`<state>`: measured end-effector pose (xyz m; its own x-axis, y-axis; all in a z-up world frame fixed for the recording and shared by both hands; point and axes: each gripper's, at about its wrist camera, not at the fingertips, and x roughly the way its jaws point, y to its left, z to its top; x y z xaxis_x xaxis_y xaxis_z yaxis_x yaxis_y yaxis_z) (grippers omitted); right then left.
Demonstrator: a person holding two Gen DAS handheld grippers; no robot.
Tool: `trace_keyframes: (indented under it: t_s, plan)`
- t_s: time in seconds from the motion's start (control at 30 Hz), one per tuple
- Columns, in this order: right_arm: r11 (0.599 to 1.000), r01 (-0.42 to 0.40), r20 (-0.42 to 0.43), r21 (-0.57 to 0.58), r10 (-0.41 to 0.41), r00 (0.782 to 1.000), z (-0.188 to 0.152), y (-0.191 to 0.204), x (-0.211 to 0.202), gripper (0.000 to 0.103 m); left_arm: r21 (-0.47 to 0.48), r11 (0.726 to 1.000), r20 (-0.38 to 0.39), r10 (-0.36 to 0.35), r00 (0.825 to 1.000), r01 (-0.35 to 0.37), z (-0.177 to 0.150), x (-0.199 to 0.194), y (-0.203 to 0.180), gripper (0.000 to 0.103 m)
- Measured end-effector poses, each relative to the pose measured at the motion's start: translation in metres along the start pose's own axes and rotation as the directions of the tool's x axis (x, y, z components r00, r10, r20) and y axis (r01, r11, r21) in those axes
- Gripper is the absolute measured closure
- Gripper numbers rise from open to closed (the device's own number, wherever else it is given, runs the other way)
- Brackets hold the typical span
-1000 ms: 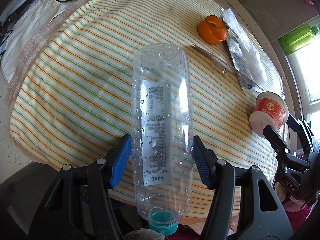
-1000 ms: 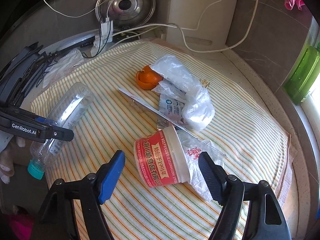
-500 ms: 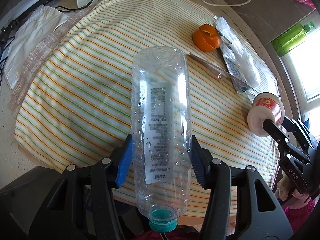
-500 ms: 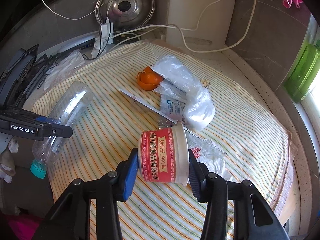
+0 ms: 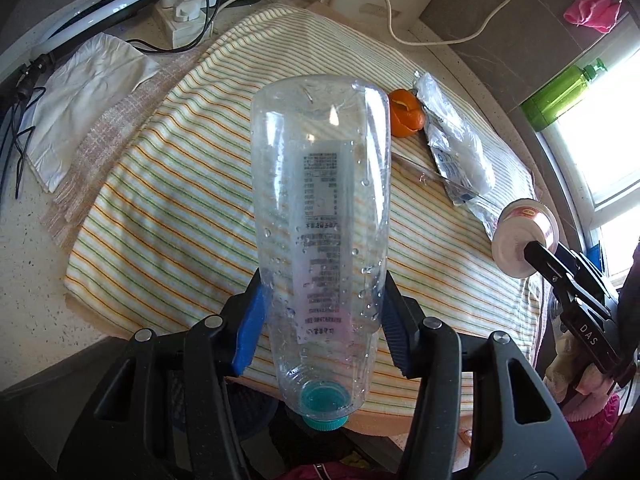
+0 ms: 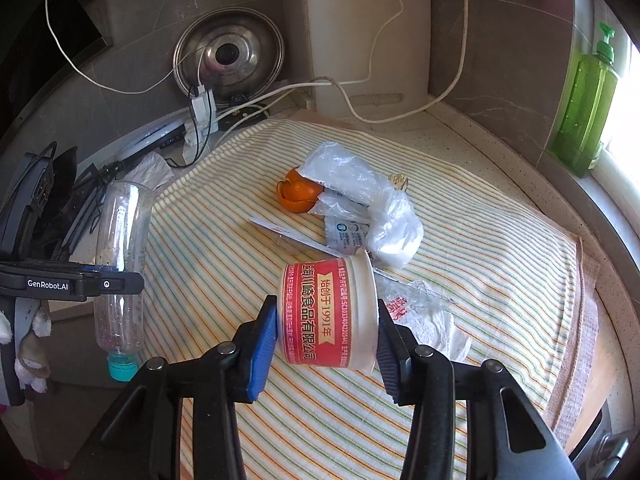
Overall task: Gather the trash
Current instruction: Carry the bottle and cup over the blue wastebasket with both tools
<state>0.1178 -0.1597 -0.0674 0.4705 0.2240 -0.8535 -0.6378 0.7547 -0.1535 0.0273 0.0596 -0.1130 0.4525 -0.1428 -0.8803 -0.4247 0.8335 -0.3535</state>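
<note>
Both grippers hold trash
Left gripper [image 5: 322, 320] clamps a clear, droplet-speckled bottle [image 5: 320, 216], teal cap near; right gripper [image 6: 327, 344] grips a red-labelled white cup [image 6: 328, 316]

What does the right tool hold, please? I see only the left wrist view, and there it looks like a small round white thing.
Observer: The right tool is shut on a red-and-white paper cup, which is turned on its side, with white lettering along its red band.
Operator: Is more trash near it?
Observer: Yes. A crumpled white wrapper with red print lies on the striped cloth, just right of the cup.
</note>
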Motion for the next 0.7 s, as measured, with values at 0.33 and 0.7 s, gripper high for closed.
trace_keyframes:
  t_s: [0.33, 0.7]
  plan:
    - [0.999, -0.001, 0.052, 0.038, -0.001, 0.999, 0.000, 0.015, -0.028, 0.057, -0.022, 0.999, 0.047, -0.026, 0.999, 0.027, -0.002, -0.028, 0.026, 0.049]
    - [0.997, -0.064, 0.075, 0.047, 0.060, 0.995, -0.012, 0.061, -0.053, 0.057, -0.032, 0.999, 0.058, -0.011, 0.998, 0.013, -0.028, -0.056, 0.067, 0.050]
